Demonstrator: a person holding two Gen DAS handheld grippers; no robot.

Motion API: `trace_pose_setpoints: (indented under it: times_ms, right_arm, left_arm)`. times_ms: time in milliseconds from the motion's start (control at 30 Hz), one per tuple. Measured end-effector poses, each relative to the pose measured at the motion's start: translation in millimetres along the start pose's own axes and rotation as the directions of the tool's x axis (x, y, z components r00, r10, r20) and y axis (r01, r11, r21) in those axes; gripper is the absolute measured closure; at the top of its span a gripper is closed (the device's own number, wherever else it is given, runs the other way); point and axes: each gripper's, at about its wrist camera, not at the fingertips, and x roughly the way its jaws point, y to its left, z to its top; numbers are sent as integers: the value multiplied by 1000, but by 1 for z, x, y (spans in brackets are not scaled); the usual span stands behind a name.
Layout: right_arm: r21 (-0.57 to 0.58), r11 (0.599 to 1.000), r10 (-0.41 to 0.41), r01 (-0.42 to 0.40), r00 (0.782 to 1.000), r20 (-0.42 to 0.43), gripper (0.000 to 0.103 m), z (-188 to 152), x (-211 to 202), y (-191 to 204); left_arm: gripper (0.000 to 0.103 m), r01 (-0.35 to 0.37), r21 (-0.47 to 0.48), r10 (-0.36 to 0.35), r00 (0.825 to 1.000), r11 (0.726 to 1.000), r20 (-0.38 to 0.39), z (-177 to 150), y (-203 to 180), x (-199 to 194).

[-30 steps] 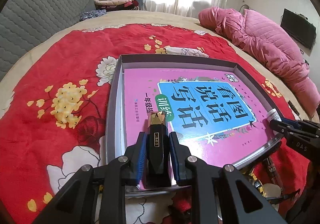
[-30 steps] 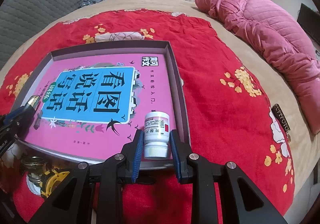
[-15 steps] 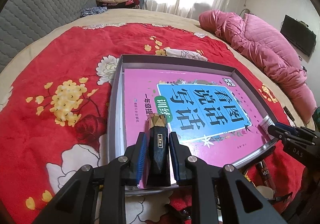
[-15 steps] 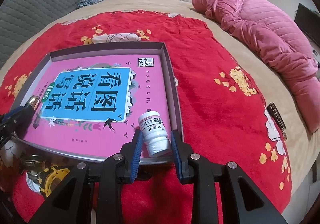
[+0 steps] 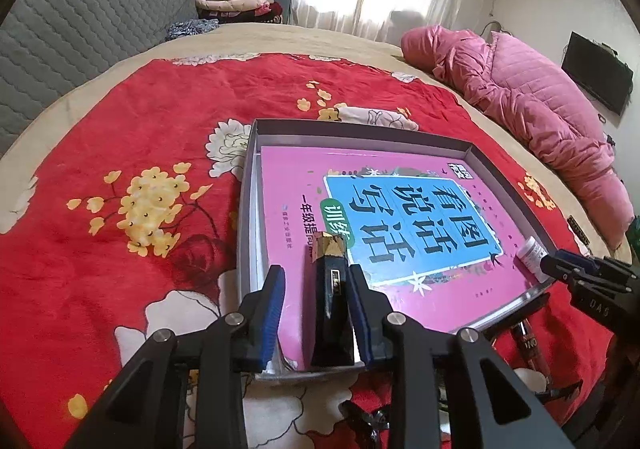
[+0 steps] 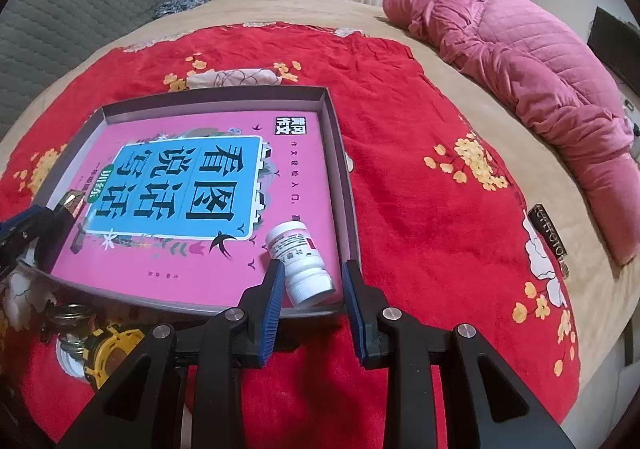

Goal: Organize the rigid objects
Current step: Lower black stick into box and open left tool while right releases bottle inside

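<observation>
We see a bed covered by a red floral blanket (image 5: 120,169), filling most of both frames. A grey tray (image 5: 245,209) sits at centre frame on it, and a pink book (image 6: 192,209) with a blue title panel lies flat inside the tray. At lower centre of the left view our left tool (image 5: 316,289) is open; the black bottle with a gold cap (image 5: 332,289) lies on the book between its blue pads, against the right pad and clear of the left one. At lower centre of the right view our right tool (image 6: 314,285) is open too, and the white pill bottle (image 6: 300,261) lies tilted on its side between its pads, in the tray's near right corner.
</observation>
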Motion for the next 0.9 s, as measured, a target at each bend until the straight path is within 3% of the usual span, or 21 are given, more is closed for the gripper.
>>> trace_pose_setpoints:
  times_ms: [467,633,900]
  right_arm:
    - [5,1000,29,-29,1000,0,65,-4,-13,0]
    - [20,999,36,-36,999,-1,62,-6,-19,-3]
    - [49,997,55,-55,998,-2,61,-14,-29,-13]
  left_arm:
    - [71,-3,37,0,997,999,80,-8,-11,-33]
    - [58,-21,44,17,997,999,81,-13,-14,-40]
    - [57,-35,24,33,997,999,73,-18,-13,-46]
